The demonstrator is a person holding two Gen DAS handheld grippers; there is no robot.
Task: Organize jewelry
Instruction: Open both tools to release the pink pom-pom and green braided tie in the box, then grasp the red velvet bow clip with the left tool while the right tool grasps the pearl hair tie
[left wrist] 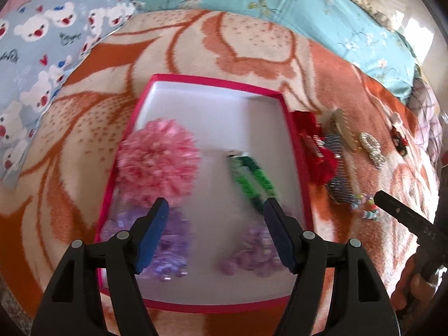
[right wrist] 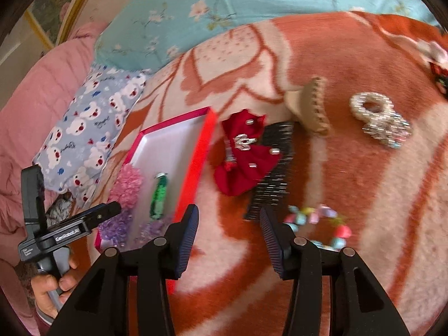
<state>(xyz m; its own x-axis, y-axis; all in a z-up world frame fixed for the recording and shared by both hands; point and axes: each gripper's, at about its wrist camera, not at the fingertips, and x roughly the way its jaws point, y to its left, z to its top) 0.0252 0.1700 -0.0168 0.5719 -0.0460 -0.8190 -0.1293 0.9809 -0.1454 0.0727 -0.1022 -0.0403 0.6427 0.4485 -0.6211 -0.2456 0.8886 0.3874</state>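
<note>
The left gripper [left wrist: 217, 210] hangs with its jaws spread wide and nothing between them over the near half of the red-rimmed box [left wrist: 296, 145], just above two purple flower pieces [left wrist: 168, 240] at the near wall. Beyond them the pink pompom flower [left wrist: 158, 156] crowds the left wall and the green clip [left wrist: 252, 176] lies toward the right wall; the far half of the white floor is bare. The right gripper [right wrist: 229, 218] is also wide apart and holds nothing, over open blanket [right wrist: 364, 182] just right of the box edge. Just past its fingertips lie the pastel bead bracelet [right wrist: 316, 221] and black comb [right wrist: 271, 168], then the red bow [right wrist: 246, 154], beige claw clip [right wrist: 310, 109] and rhinestone clip [right wrist: 380, 120].
</note>
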